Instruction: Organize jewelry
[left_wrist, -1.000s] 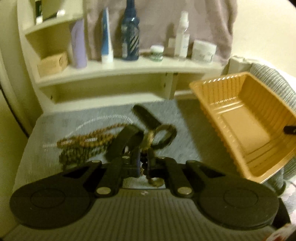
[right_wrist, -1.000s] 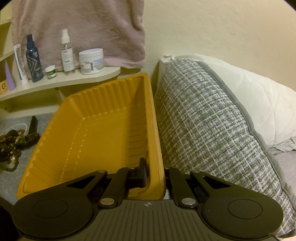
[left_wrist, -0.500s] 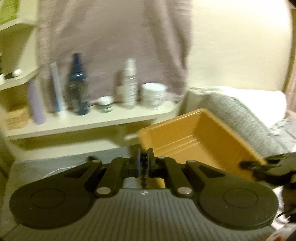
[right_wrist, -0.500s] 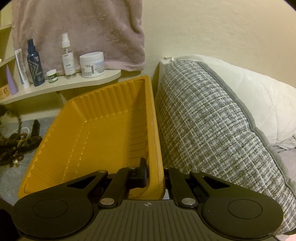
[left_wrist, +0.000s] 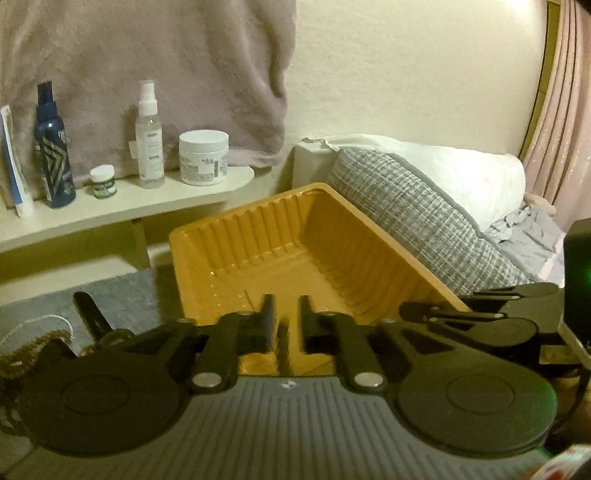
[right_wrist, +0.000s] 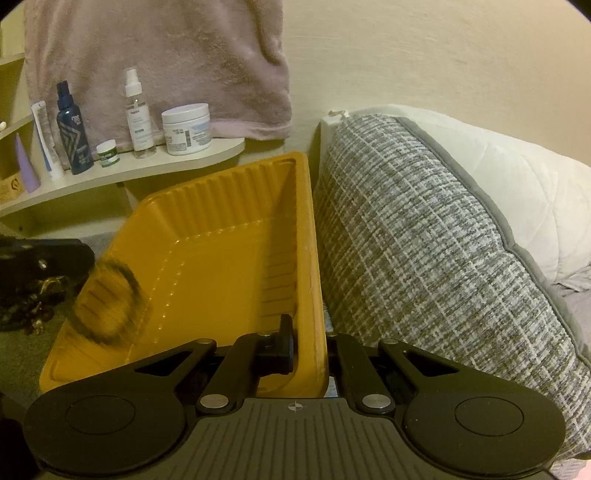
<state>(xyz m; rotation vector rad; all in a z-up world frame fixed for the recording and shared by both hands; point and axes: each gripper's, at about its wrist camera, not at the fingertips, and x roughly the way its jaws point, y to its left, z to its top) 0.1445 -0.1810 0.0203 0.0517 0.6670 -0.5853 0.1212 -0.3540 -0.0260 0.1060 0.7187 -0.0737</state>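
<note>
The orange ribbed tray (right_wrist: 207, 258) is tilted, and my right gripper (right_wrist: 308, 347) is shut on its near right rim. A dark beaded bracelet (right_wrist: 107, 299), blurred, is inside the tray at its left wall. My left gripper (left_wrist: 284, 326) is open over the tray's near edge (left_wrist: 369, 258), with a blurred dark strand (left_wrist: 283, 345) between its fingers. More bead strands (left_wrist: 26, 354) and a black bar-shaped piece (left_wrist: 88, 314) lie on the grey mat at left; they also show in the right wrist view (right_wrist: 29, 310).
A cream shelf (right_wrist: 147, 166) behind the tray holds a blue bottle (left_wrist: 51, 147), a spray bottle (left_wrist: 149, 136), a white jar (left_wrist: 203, 157) and a small jar (left_wrist: 104, 181). A grey woven pillow (right_wrist: 424, 236) presses the tray's right side. A pink towel (left_wrist: 147, 55) hangs above.
My left gripper lifted the bracelet from the mat, swung right over the tray and opened; the bracelet now shows blurred in the tray. The right gripper kept its hold on the rim.
</note>
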